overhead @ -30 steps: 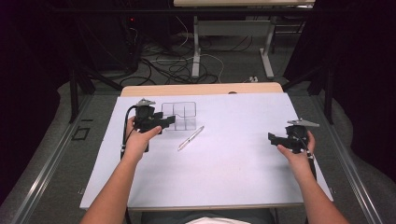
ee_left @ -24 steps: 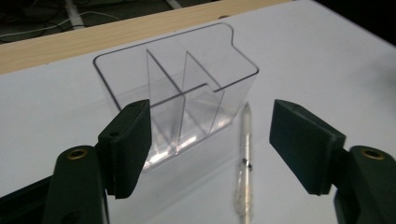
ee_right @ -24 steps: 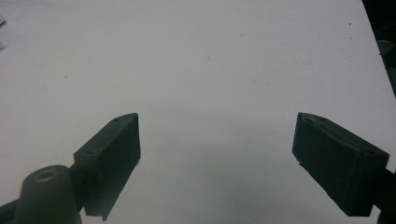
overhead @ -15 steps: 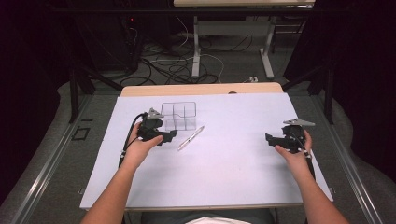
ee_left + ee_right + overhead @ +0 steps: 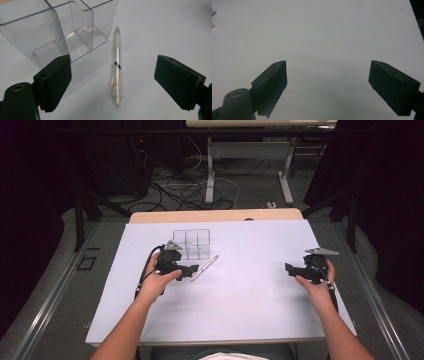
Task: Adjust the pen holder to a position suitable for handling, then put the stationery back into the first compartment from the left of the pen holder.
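White table (image 5: pixel 250 310) — clear pen (image 5: pixel 117 67) lies flat between spread left tongs (image 5: pixel 112 82).

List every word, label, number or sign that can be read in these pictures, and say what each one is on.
There is no readable text.
The clear pen carries a small dark band at mid-barrel, but no letters can be made out on it.
The clear divided organizer, the white table sheet, the left gripper and the right gripper show no print or label.
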The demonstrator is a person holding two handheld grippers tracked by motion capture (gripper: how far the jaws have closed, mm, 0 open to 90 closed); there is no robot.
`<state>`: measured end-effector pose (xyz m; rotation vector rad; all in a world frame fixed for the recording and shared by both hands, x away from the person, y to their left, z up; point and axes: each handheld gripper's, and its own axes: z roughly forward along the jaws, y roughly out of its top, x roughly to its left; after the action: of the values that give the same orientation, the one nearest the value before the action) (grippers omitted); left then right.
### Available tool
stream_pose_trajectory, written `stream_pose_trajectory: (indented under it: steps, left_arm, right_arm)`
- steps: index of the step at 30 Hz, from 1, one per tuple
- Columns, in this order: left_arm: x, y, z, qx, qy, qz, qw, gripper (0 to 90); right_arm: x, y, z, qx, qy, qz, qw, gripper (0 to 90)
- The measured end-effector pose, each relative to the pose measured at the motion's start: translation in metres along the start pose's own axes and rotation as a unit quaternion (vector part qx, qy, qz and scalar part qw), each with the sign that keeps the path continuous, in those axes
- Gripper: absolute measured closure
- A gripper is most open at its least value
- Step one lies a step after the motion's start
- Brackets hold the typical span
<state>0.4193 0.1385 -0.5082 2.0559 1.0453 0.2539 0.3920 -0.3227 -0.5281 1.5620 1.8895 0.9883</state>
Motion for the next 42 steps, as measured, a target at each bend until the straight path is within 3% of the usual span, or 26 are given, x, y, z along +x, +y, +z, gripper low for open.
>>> stream_pose_trajectory:
  steps: [6,7,17,22,29,37,42]
  left_arm:
    - [-0.004,-0.001,0.006,0.012,-0.013,-0.016,0.9997,10.2]
    - [-0.005,0.000,0.007,0.015,-0.006,-0.003,0.9999,10.3]
    - [-0.015,0.002,0.017,0.024,0.038,0.047,0.9979,17.0]
    - [-0.017,0.002,0.024,0.025,0.041,0.067,0.9966,25.2]
    - [-0.022,0.004,0.035,0.049,0.045,0.072,0.9952,38.8]
    - [-0.028,0.007,0.049,0.071,0.052,0.092,0.9918,45.1]
    - [-0.028,0.010,0.057,0.098,0.050,0.081,0.9906,55.9]
  right_arm:
    - [0.002,0.000,0.001,0.001,0.000,0.001,1.0000,15.1]
    - [0.001,0.000,0.001,0.000,0.001,-0.002,1.0000,15.0]
    - [0.003,0.000,0.003,0.003,0.003,-0.003,1.0000,15.1]
    - [0.002,-0.001,0.002,0.003,0.002,-0.005,1.0000,15.0]
    - [0.000,-0.001,0.000,0.001,0.003,0.000,1.0000,15.0]
    - [0.001,-0.002,0.003,0.006,0.007,0.008,0.9999,15.1]
    - [0.001,-0.002,0.003,0.008,0.009,0.008,0.9999,15.1]
